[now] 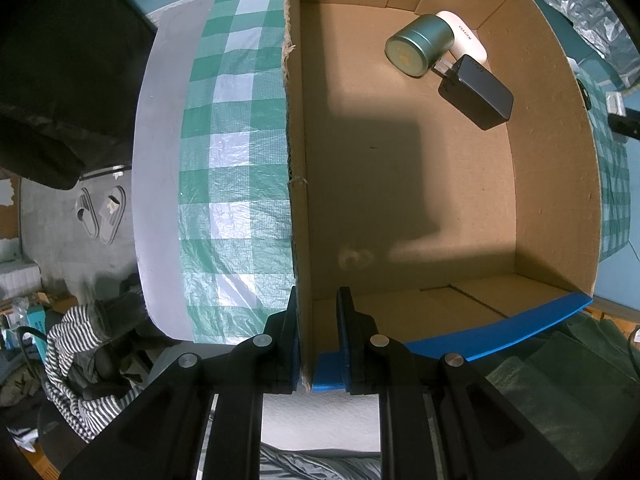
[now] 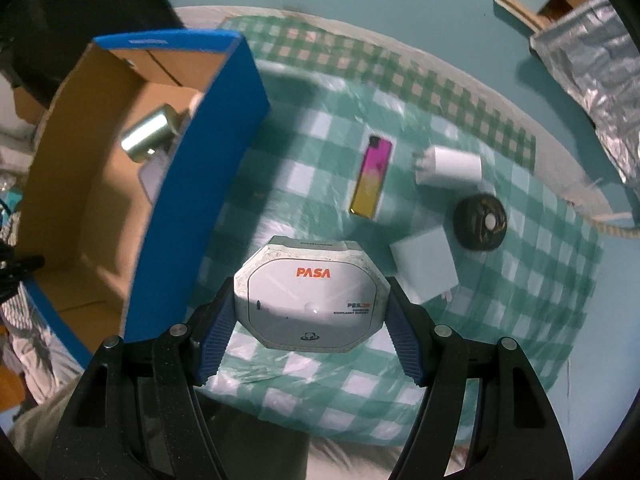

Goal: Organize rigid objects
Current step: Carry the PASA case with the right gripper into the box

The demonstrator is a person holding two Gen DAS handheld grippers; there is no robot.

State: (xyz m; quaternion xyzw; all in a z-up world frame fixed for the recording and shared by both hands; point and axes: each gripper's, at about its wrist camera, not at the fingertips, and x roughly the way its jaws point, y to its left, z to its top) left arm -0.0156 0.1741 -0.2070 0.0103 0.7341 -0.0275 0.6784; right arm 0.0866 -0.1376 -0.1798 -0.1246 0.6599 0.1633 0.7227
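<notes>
Cardboard box (image 1: 440, 200) with blue outer faces, open top, taken as the landmark throughout. It stands on a round surface (image 2: 560, 152) covered by a green-and-white checked cloth (image 2: 320, 132).

Left gripper (image 1: 318, 332): jaws together, clamped on the box's near side wall, one jaw outside it, one inside. Reads as bracing the box.

Right gripper (image 2: 310, 316): jaws closed on a white octagonal case (image 2: 310, 300) lettered PASA, pads on its two opposite sides. The case hangs above the cloth, just beside the box's blue wall and outside it. Not yet in the box.

Inside the box, far corner:
- green metal tin (image 1: 418, 46), on its side
- white device (image 1: 466, 34), behind the tin and touching it
- black block (image 1: 476, 94), leaning against the tin's side

Rest of the box floor is bare.

Outside the box, on the cloth, beyond the held case:
- pink-and-yellow slab (image 2: 371, 178), flat, nearest the box of the four
- white plug adapter (image 2: 450, 166), farther from the box
- black round object (image 2: 480, 222) with a pale dot, farthest out
- white cube charger (image 2: 424, 270), between the held case and the round object

Progress, as judged: three items boxed, one in hand, four left on the cloth. Somewhat under half done. The step in hand looks like carrying the case over the blue wall to set it on the bare floor.
</notes>
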